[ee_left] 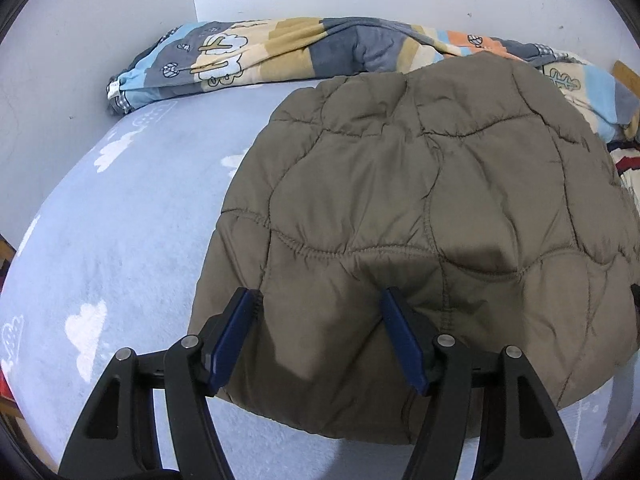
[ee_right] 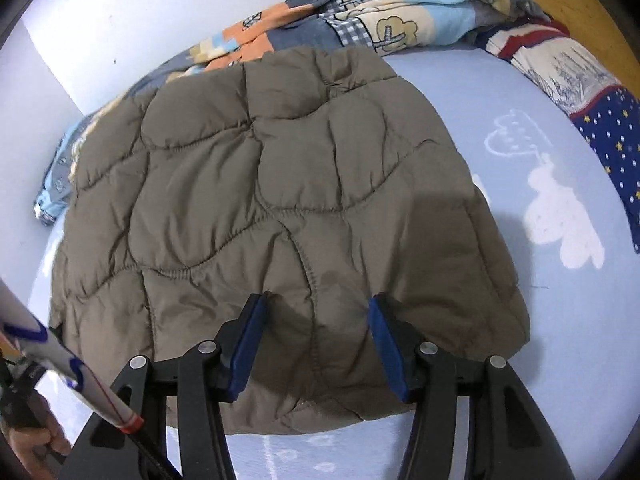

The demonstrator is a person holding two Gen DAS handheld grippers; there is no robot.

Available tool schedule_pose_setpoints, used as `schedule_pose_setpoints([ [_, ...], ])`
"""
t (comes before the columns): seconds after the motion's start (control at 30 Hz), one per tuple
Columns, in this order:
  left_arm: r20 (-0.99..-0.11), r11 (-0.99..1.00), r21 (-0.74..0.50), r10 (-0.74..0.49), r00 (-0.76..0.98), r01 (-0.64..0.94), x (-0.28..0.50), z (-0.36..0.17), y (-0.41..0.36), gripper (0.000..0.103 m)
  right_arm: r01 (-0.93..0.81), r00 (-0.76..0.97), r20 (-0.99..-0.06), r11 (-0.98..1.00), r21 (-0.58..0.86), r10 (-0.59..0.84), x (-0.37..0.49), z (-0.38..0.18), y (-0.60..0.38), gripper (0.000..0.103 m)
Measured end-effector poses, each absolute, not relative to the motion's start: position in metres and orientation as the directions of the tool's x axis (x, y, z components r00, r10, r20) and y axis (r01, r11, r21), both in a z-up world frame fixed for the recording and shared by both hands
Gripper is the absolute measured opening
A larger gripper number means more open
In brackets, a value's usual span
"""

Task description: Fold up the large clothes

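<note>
Two grippers, left gripper [ee_left: 320, 336] and right gripper [ee_right: 316, 340], hang about half open over the near hem of the quilted olive jacket [ee_left: 420, 200], holding nothing. I judge it already folded compact on the cloud-print sheet [ee_left: 120, 220]; only tidying remains. Patchwork blanket [ee_left: 280, 56] at twelve o'clock.

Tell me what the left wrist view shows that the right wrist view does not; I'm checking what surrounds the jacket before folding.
Only the left wrist view shows the room corner and the left claw, open over the jacket's near edge.

Only the right wrist view shows the star-patterned cloth, a hand at lower left, and the right claw, also open.

Both show the brown quilted jacket on the cloud-print sheet, with the patchwork quilt bunched behind.
</note>
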State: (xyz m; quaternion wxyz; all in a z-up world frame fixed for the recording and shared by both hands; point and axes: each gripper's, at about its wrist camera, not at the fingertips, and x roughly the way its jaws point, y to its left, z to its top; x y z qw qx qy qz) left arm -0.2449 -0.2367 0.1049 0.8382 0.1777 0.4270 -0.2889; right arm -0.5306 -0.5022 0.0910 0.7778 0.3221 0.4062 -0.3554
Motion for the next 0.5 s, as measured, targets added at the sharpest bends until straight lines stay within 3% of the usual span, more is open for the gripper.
schedule_pose_setpoints([
  [0.3,-0.81,0.838,0.004,-0.317,0.493,0.546,-0.212,0.117,-0.2,0.066,0.853,0.427,-0.828,0.467,0.235,-0.363,-0.567,0.123,-0.522,0.058],
  [0.43,-0.845,0.848,-0.021,-0.298,0.445,0.529,-0.198,0.1,-0.195,0.066,0.873,0.407,-0.851,0.417,0.254,-0.331,-0.584,0.11,-0.534,0.036],
  [0.5,-0.852,0.847,-0.018,-0.291,0.435,0.531,-0.197,0.093,-0.198,0.066,0.875,0.406,-0.865,0.399,0.275,-0.294,-0.586,0.098,-0.538,0.036],
])
